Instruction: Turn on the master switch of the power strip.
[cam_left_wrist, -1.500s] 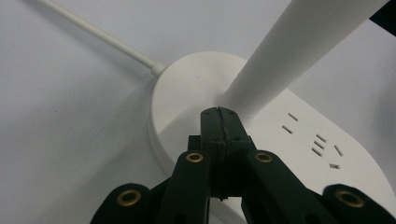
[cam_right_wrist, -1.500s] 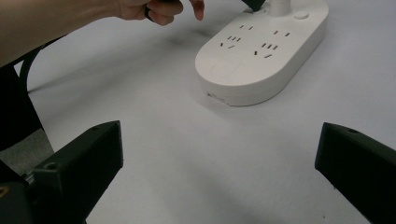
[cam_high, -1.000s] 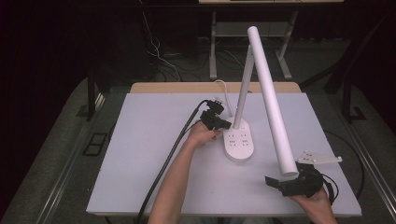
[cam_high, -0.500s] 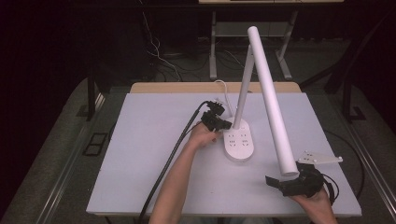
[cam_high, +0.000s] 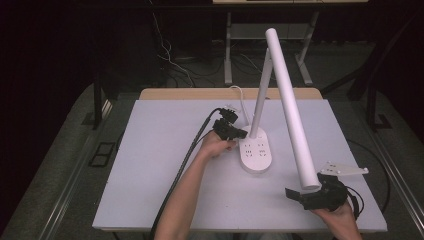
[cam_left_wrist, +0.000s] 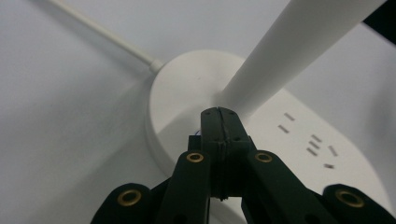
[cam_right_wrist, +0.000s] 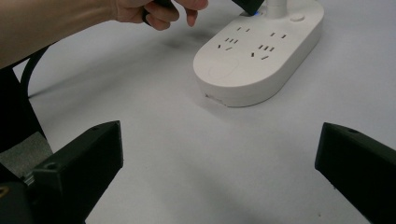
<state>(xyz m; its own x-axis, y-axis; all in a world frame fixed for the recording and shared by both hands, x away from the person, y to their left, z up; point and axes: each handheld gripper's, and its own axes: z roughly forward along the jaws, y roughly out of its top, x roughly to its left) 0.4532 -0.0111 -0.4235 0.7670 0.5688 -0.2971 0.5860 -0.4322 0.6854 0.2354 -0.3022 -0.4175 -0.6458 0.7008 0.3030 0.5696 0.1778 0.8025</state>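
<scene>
Grey tabletop (cam_high: 165, 165), white desk lamp base (cam_high: 256, 152) near its middle. Nothing shifted since a second ago: left gripper (cam_left_wrist: 219, 114) still pressed shut against base beside stem (cam_left_wrist: 280, 60), likely on switch; right gripper (cam_right_wrist: 219, 154) spread wide, empty, waiting nearby.

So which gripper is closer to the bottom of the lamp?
The left gripper. Its shut fingers are right at the lamp base, beside the pole. The right gripper sits open, farther off near the table's front edge.
</scene>
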